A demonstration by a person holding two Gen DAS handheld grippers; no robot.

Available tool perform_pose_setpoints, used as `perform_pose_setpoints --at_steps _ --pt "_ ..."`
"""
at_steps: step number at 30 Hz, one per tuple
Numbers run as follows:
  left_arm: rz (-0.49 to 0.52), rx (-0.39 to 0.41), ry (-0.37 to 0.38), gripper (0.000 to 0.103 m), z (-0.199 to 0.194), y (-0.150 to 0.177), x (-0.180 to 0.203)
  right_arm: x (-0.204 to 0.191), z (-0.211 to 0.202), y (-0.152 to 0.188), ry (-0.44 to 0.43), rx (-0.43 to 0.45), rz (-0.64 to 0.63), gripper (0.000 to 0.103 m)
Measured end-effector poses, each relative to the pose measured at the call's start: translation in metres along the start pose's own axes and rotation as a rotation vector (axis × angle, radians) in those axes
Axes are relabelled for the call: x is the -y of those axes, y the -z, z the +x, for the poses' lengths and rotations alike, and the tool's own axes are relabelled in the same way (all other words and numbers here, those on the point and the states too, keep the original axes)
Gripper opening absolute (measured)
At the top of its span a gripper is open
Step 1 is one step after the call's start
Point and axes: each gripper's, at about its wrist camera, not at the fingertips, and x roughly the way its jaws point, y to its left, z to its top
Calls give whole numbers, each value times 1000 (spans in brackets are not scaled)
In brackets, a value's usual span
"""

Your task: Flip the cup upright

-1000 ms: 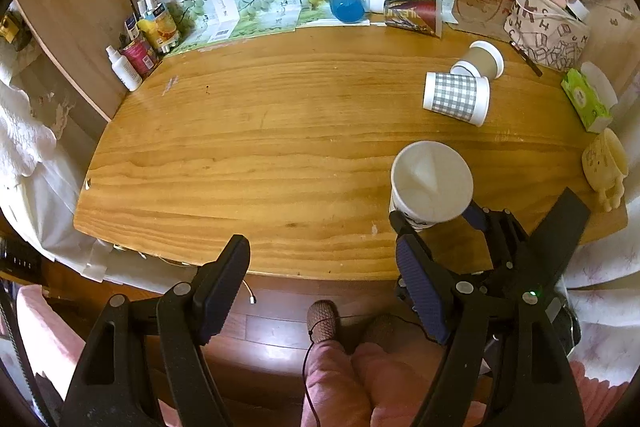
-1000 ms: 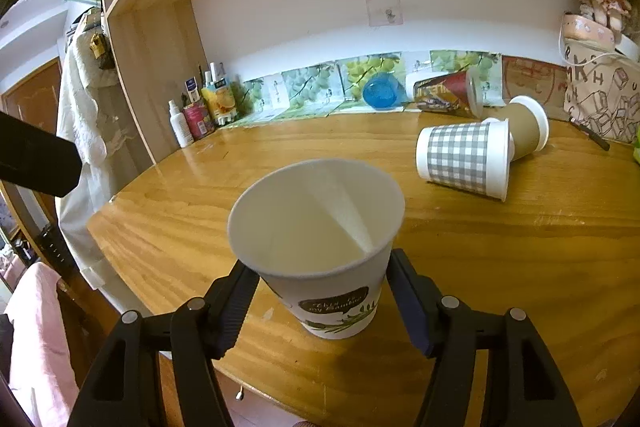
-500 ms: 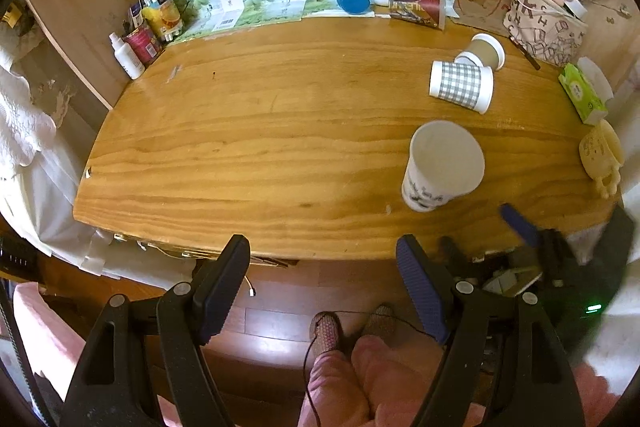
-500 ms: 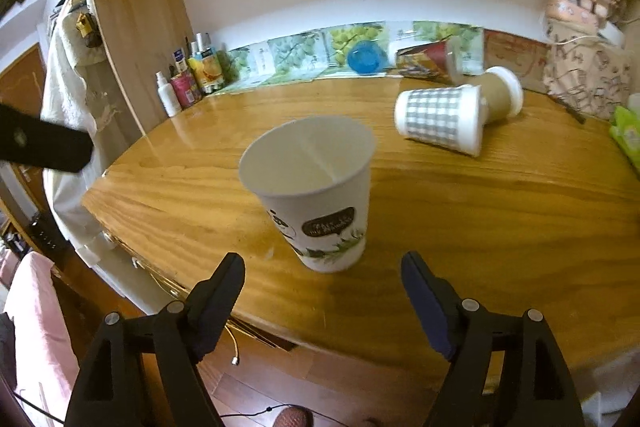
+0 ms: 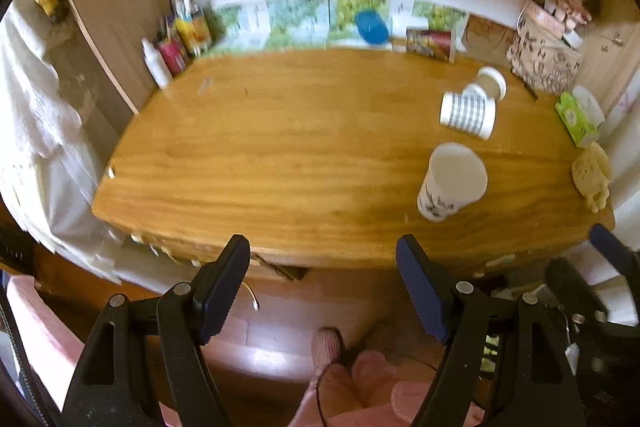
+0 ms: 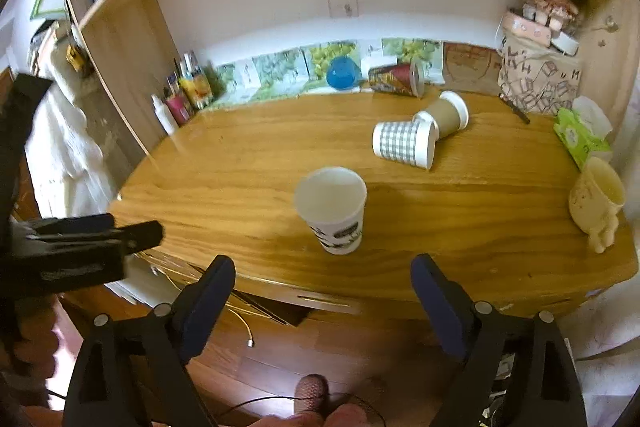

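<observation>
Cup: white paper cup (image 6: pixel 332 209) (image 5: pixel 452 183) with a dark label and leafy print low on its side.
Pose: upright on its base, open mouth up, inside looks empty.
Place: on the wooden desk, near its front edge, toward the right side.
Contact: nothing touches it; it stands free.

long wooden table (image 6: pixel 460 203): varnished, glossy, visible grain. white paper cup with dark printed label (image 6: pixel 334 209): matt, smooth. grey-checked paper cup (image 6: pixel 402 143): matt, white rim. brown paper cup with white plastic lid (image 6: pixel 450 113): dull. cream figurine mug (image 6: pixel 596 203): looks ceramic, faint sheen. right gripper (image 6: pixel 322 287): black matt plastic, blue pads. left gripper (image 5: pixel 322 277): same finish. dark wood floor (image 5: pixel 272 331): polished, reflective.
</observation>
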Motion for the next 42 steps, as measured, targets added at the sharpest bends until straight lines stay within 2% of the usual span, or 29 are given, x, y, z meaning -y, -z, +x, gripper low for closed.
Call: perform_pose_setpoints --at_steps 4,7,9,11,12,14,19,24,29,42 --pt "-25 67 36 79 -21 -4 -5 -12 -32 -12 32 27 11 90" --pt "-44 125 63 84 -38 -5 -9 -16 -49 -18 44 33 34 90" --pt "-41 178 59 86 -50 -3 -10 -20 -62 -20 42 51 48 90" --pt "-49 239 61 92 -64 -1 -12 -23 -73 -22 47 80 57 95" --pt "-54 269 60 94 -70 0 -14 -24 -76 -22 48 92 57 101" --pt "-57 319 52 102 -80 2 -16 -28 -87 -21 52 137 54 102" --pt "-69 427 1 102 -97 9 -21 -36 -103 -17 88 228 47 102" --pt "-100 475 -13 102 -103 12 -28 -40 -118 -12 107 324 53 102" --pt "-123 510 -18 102 -109 16 -31 -37 -123 -11 113 361 67 102" --pt "-84 543 -26 102 -111 14 -19 -36 -121 -14 96 370 61 102"
